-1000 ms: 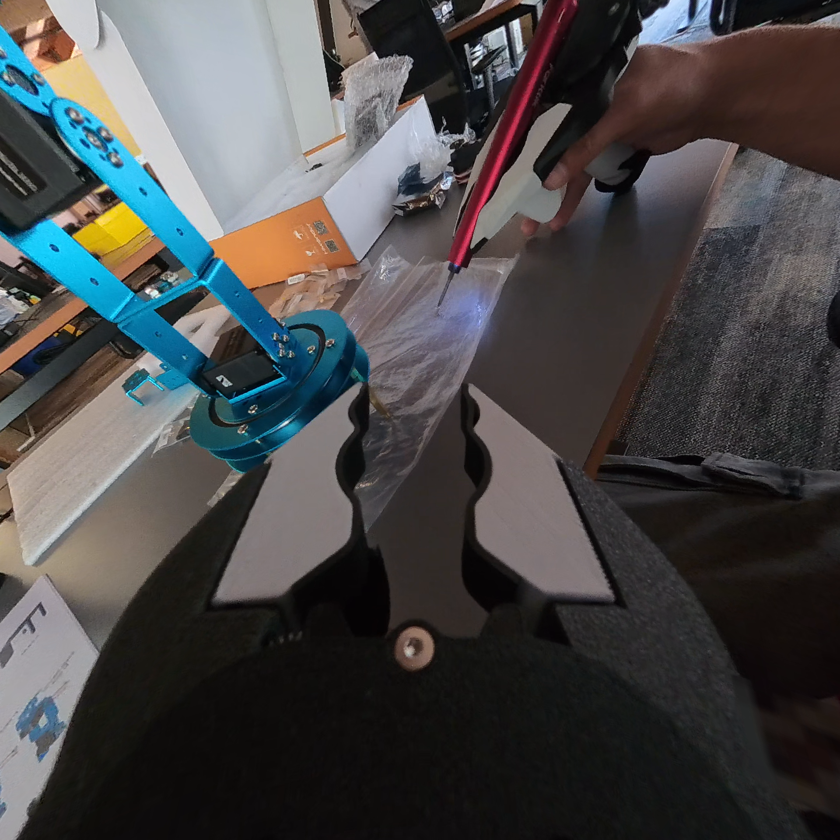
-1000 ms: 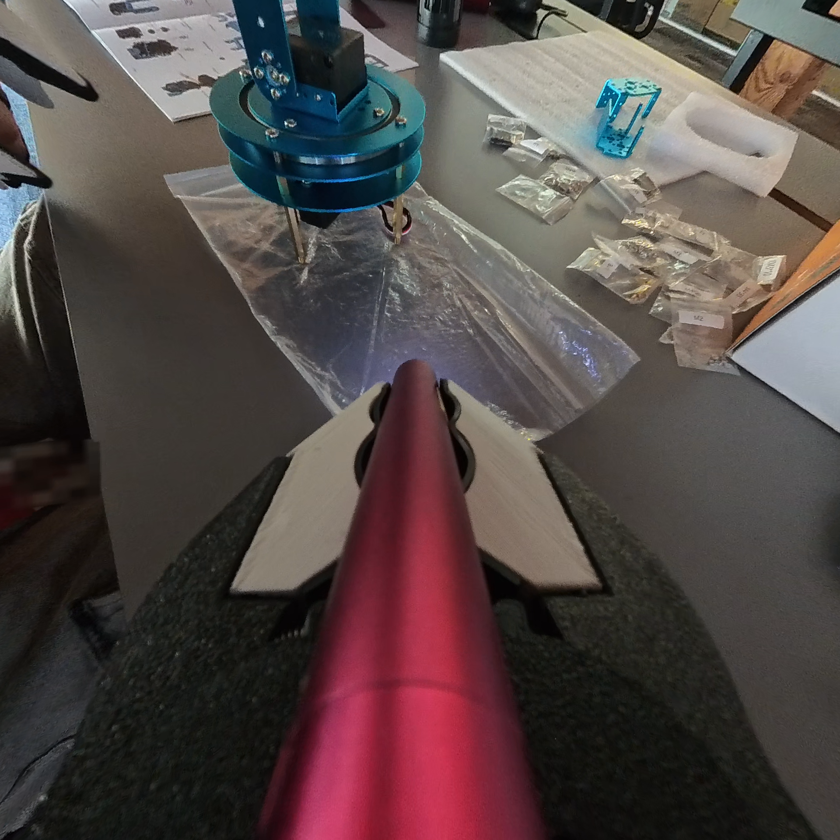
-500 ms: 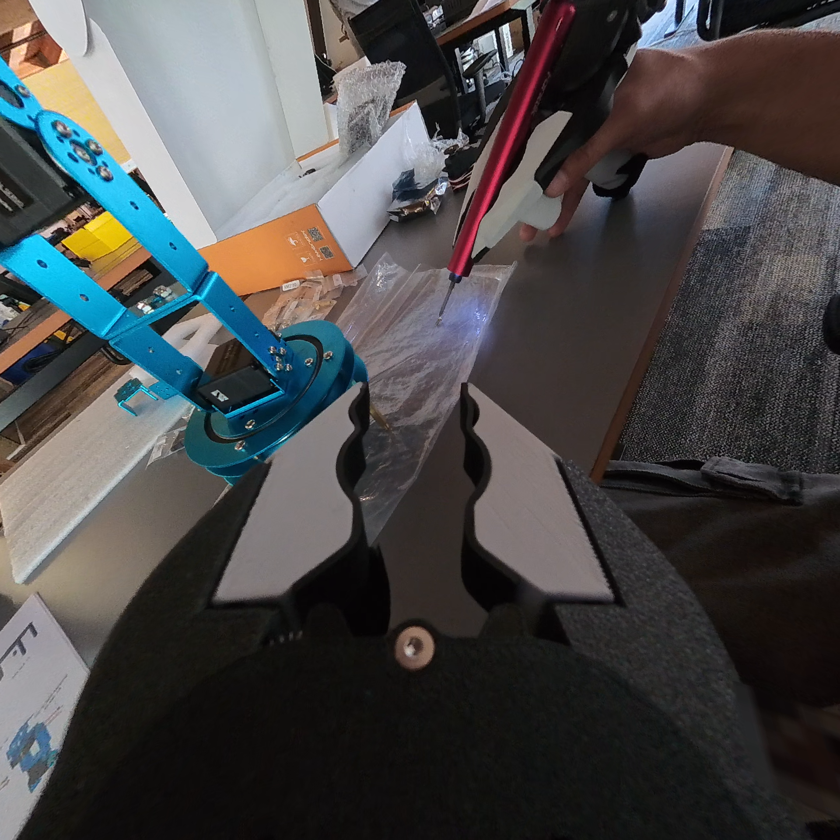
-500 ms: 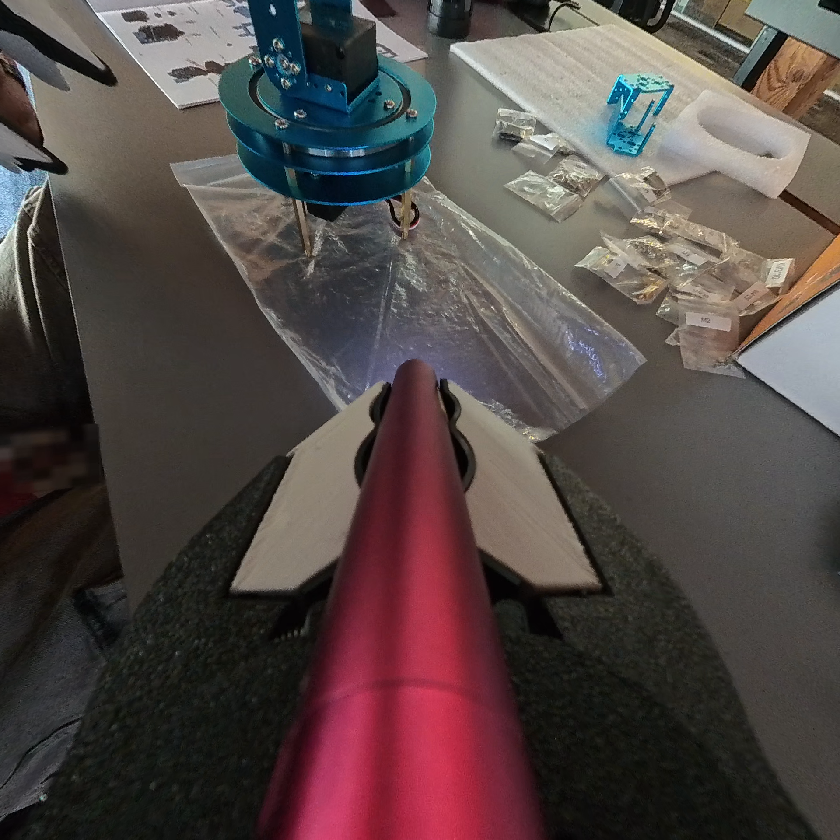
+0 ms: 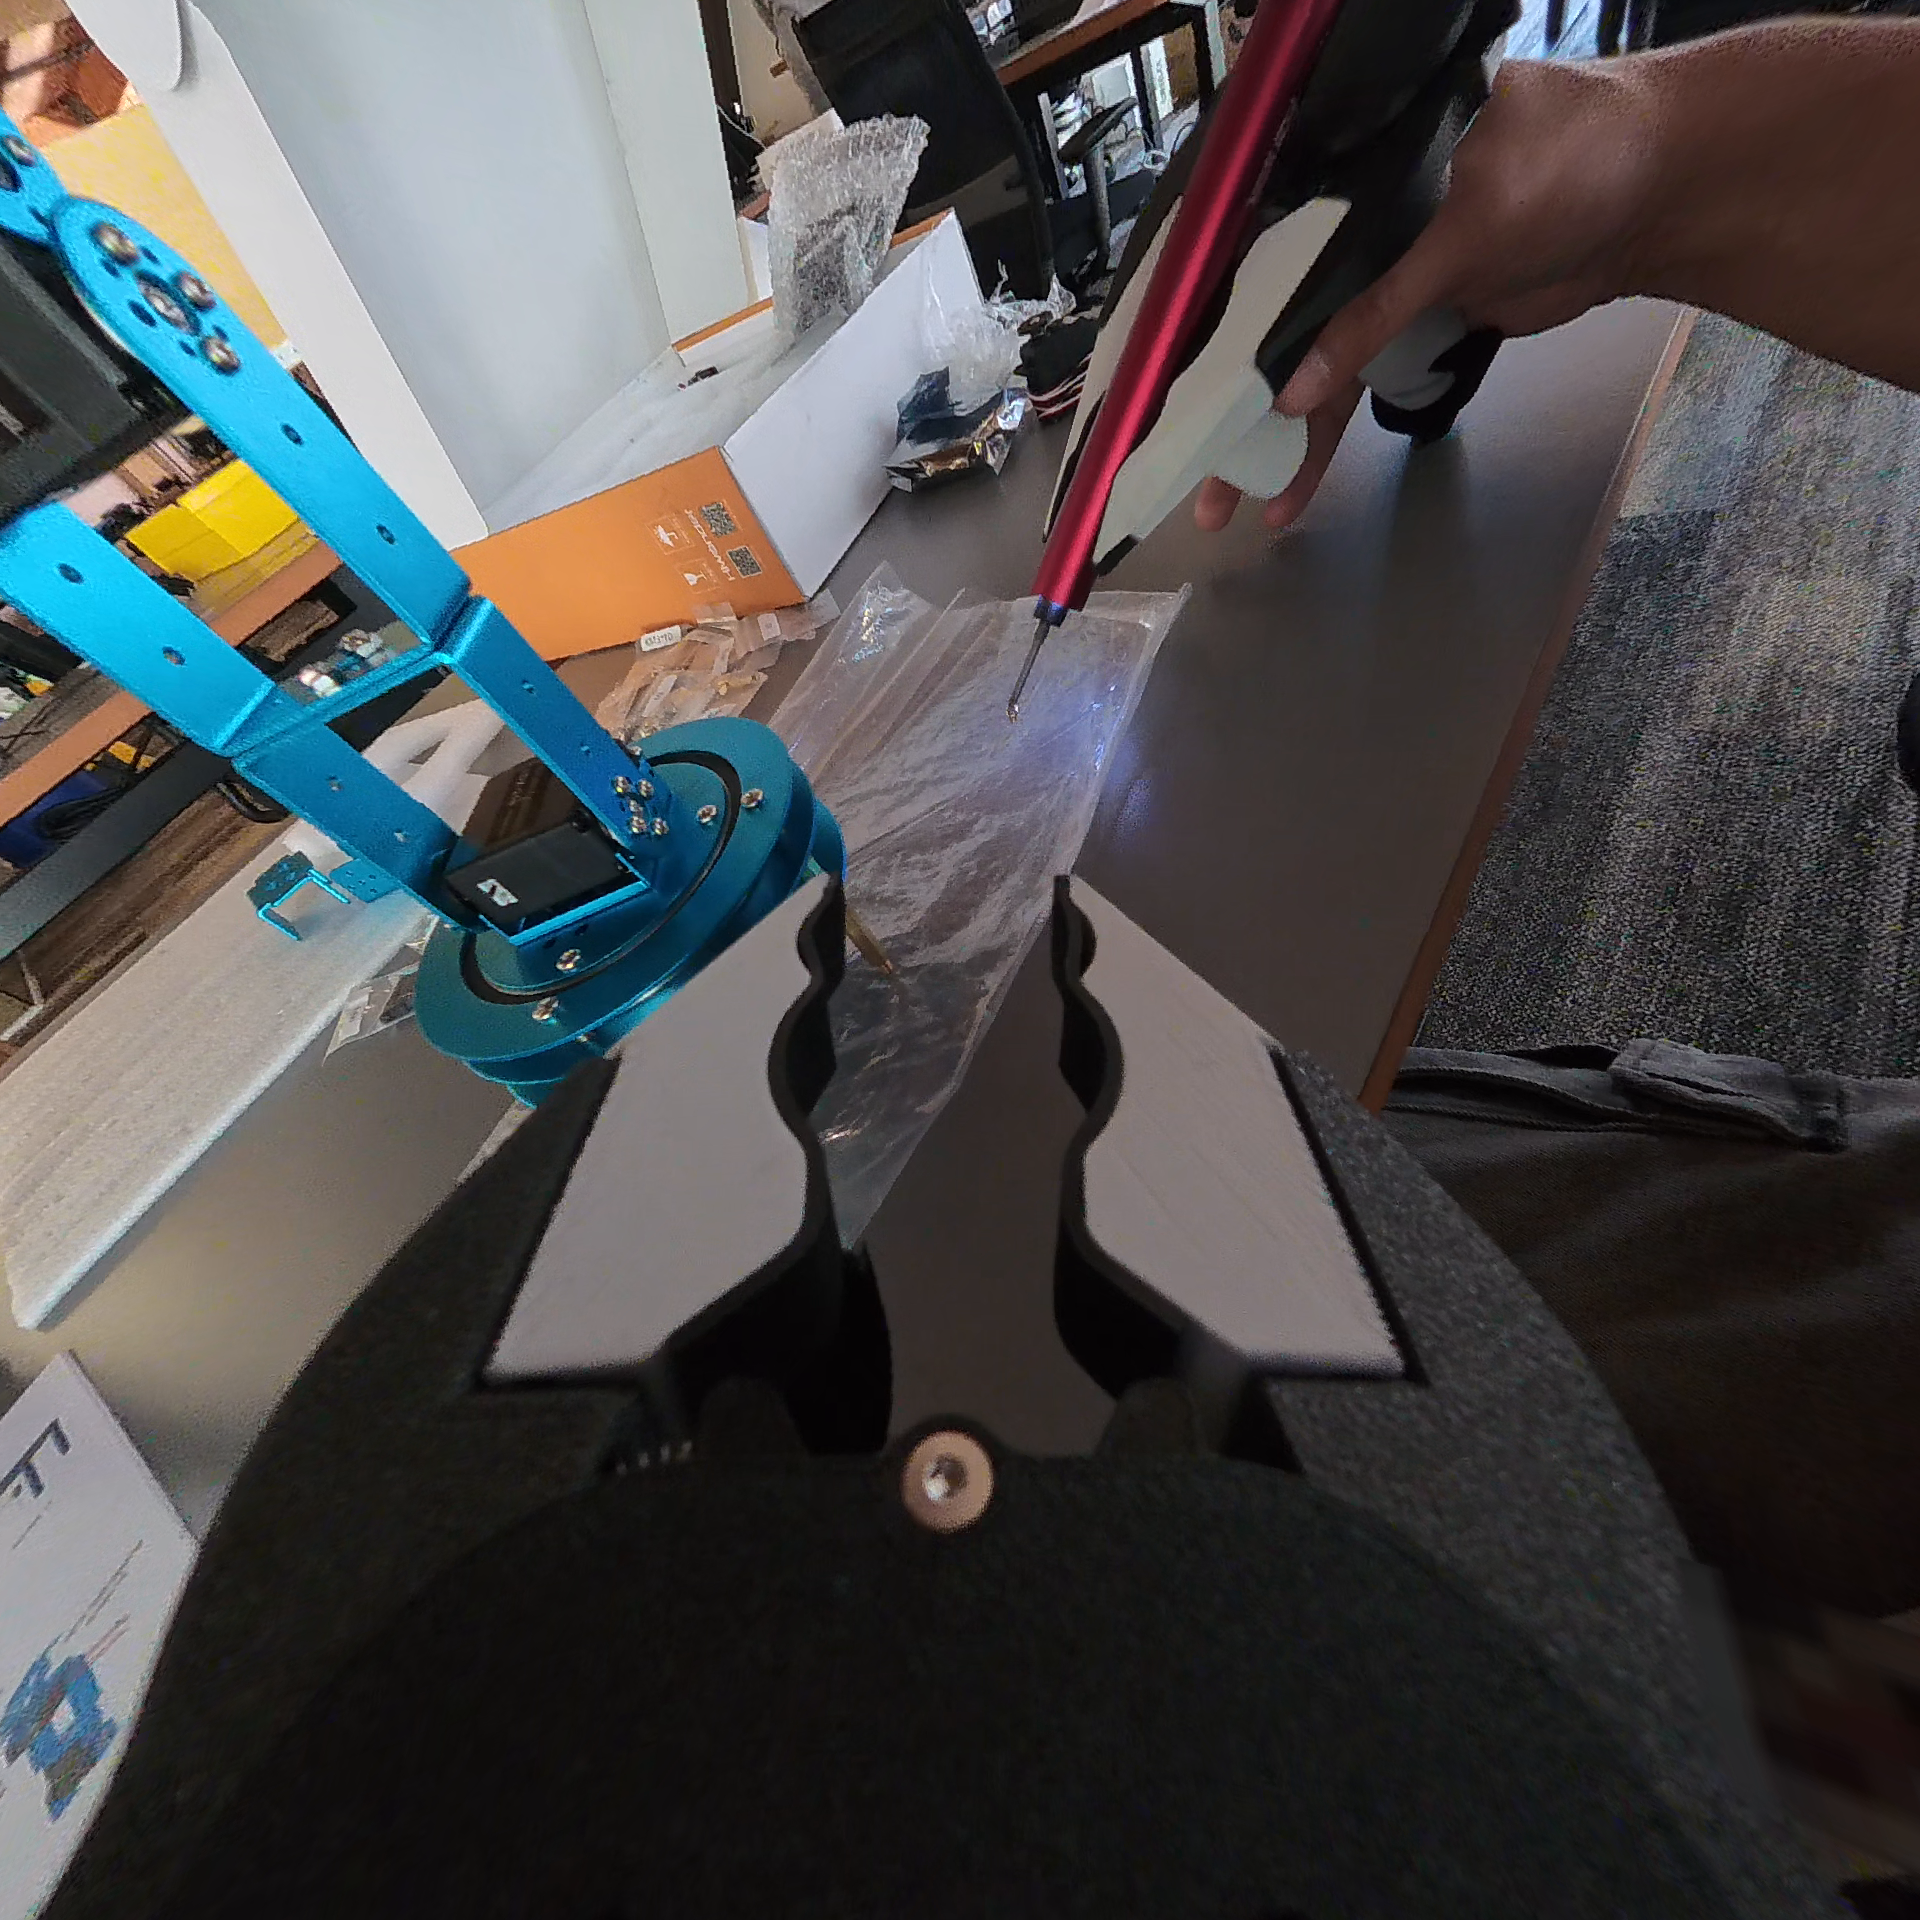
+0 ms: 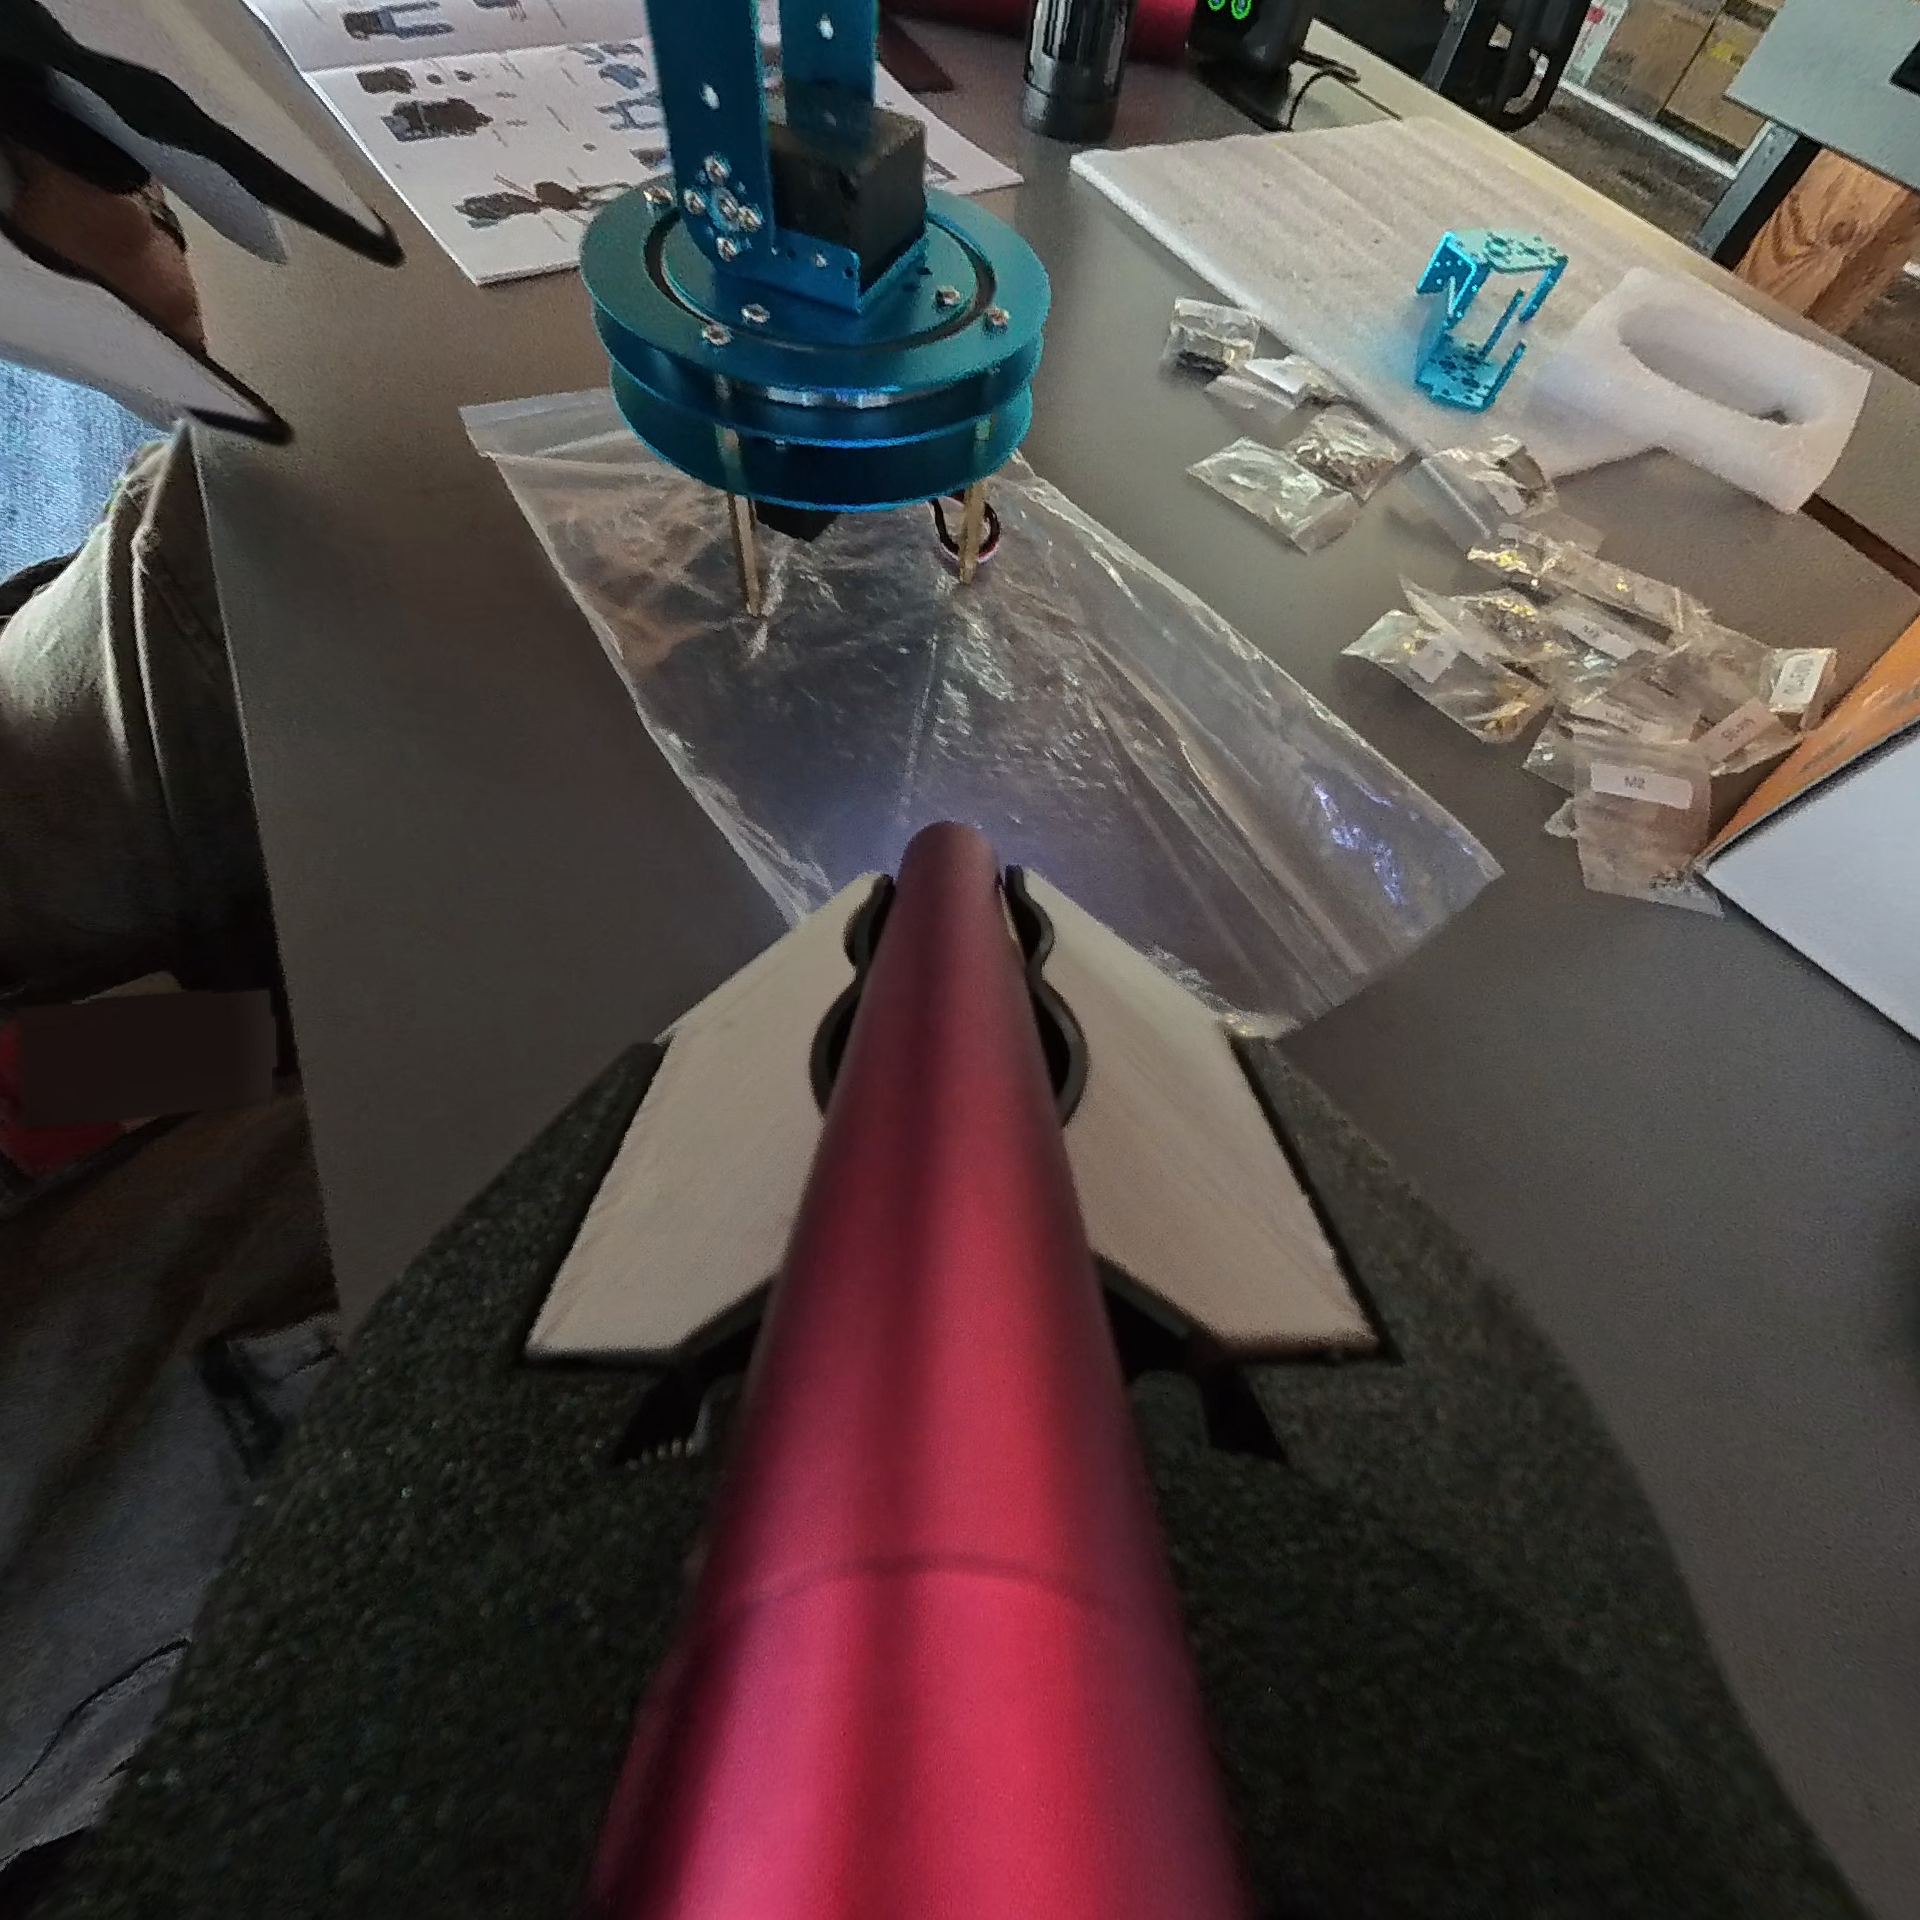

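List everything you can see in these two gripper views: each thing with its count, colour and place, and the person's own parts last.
Turntable base with bracket arm: one, blue, standing on brass legs on the plastic bag.
Plastic bag: one, clear, flat on the grey table.
Electric screwdriver: one, red, lit tip just above the bag.
Small hardware packets: many, clear, right of the bag.
Loose bracket: one, blue, on white foam sheet.
Box: one, orange and white, far table edge.
Instruction sheet: one, white, behind the base.
Left gripper: open, empty, beside the base.
Right gripper: shut on the screwdriver.
Hand: one, holding the right gripper.
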Demonstrator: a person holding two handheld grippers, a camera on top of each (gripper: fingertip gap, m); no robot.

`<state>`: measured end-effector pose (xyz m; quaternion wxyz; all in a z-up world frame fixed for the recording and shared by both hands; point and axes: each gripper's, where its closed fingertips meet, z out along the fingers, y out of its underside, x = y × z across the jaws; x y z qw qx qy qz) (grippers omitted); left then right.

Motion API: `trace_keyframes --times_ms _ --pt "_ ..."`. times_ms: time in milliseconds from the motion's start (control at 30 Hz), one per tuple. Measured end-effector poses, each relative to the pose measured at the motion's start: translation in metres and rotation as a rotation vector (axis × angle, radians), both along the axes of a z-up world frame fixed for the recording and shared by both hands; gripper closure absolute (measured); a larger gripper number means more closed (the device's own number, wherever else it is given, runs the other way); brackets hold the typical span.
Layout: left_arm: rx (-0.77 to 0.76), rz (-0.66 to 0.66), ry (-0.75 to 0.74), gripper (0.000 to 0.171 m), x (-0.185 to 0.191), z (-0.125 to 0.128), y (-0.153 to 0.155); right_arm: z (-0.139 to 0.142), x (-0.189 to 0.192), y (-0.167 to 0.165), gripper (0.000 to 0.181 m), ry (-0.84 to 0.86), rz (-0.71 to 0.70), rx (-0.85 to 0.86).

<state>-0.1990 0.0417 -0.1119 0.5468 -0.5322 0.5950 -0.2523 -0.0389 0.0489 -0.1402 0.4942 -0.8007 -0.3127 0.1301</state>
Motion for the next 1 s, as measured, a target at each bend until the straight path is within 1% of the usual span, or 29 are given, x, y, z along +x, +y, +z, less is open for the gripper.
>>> trace_keyframes --times_ms 100,233,333,433,533,633,733,867,1000 --pt "-0.014 0.000 0.007 0.132 0.002 -0.003 0.001 0.008 -0.011 -0.004 0.160 0.012 0.032 0.018" --pt "-0.032 -0.005 -0.006 0.132 0.011 -0.002 0.001 0.027 -0.035 -0.009 0.159 0.063 0.095 0.065" --pt "-0.012 -0.007 -0.016 0.132 0.019 -0.001 0.002 0.048 -0.061 -0.017 0.159 0.160 0.180 0.108" --pt "0.008 -0.022 -0.062 0.134 0.024 0.005 0.002 0.069 -0.085 -0.025 0.160 0.259 0.252 0.153" --pt "0.009 -0.074 -0.130 0.144 0.027 0.013 -0.005 0.084 -0.103 -0.032 0.160 0.372 0.322 0.163" --pt "-0.002 -0.080 -0.167 0.145 0.025 0.018 -0.006 0.088 -0.113 -0.037 0.159 0.423 0.365 0.152" --pt "-0.015 -0.088 -0.207 0.158 0.021 0.025 -0.007 0.084 -0.118 -0.036 0.160 0.421 0.375 0.140" --pt "0.002 -0.087 -0.210 0.170 0.019 0.025 -0.006 0.083 -0.122 -0.037 0.160 0.434 0.389 0.127" --pt "0.050 -0.073 -0.183 0.170 0.019 0.022 -0.005 0.081 -0.123 -0.037 0.160 0.412 0.386 0.126"
